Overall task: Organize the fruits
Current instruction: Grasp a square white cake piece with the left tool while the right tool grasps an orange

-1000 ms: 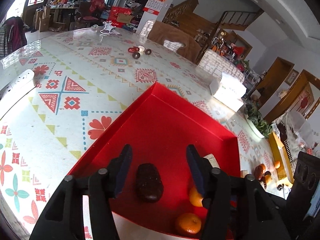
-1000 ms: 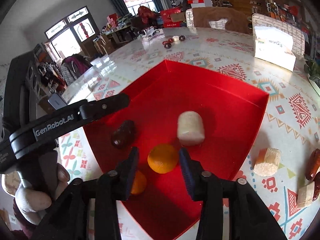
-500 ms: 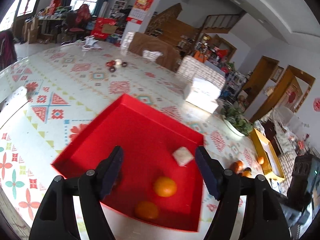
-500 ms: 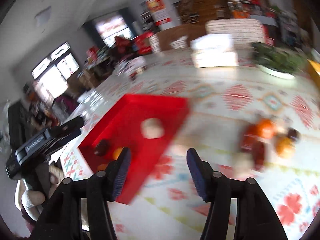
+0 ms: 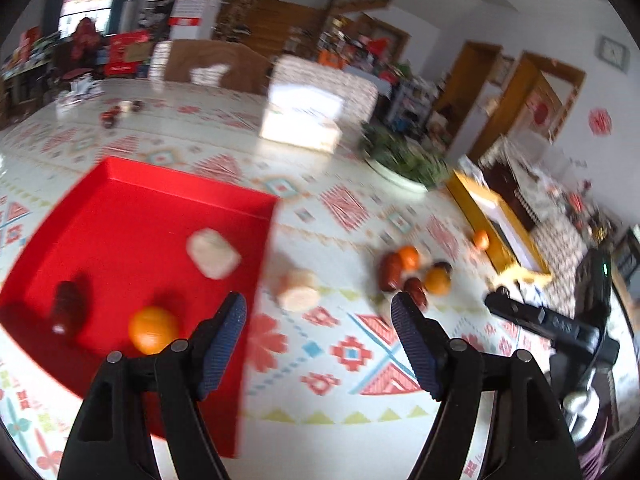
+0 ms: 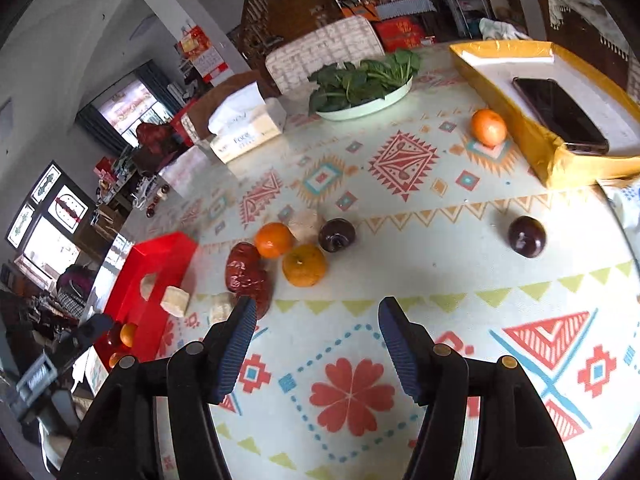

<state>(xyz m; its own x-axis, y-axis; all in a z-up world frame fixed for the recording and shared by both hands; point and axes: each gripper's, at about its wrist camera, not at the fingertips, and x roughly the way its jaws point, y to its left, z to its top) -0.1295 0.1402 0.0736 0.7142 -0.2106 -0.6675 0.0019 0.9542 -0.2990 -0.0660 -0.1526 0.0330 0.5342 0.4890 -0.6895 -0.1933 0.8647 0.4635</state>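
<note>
My right jaws (image 6: 314, 314) stand wide apart with nothing between them, hanging over the patterned table (image 6: 440, 280). Just past my left fingertip lies a wrinkled red date (image 6: 246, 270), and touching it sits a cluster: two oranges (image 6: 304, 265), a dark plum (image 6: 337, 234) and a pale chunk (image 6: 306, 222) behind them. A second plum (image 6: 527, 236) lies alone well off to the right, and another orange (image 6: 488, 127) rests beside the yellow box (image 6: 536, 136) that carries a black phone (image 6: 560, 114). Two more pale chunks (image 6: 175, 301) lie near the red tray (image 6: 160, 256).

My left jaws (image 5: 318, 306) are also wide and empty, poised over the table at the tray's right edge. Inside the red tray (image 5: 132, 200) I see an orange (image 5: 153, 329), a dark date (image 5: 66, 310) and a pale chunk (image 5: 213, 253), all apart from each other. Just outside the tray wall lies another pale chunk (image 5: 299, 290); farther right is the blurred fruit cluster (image 5: 416, 274).

A plate of greens (image 6: 360, 80) and a tissue box (image 6: 246, 128) stand at the far side.
</note>
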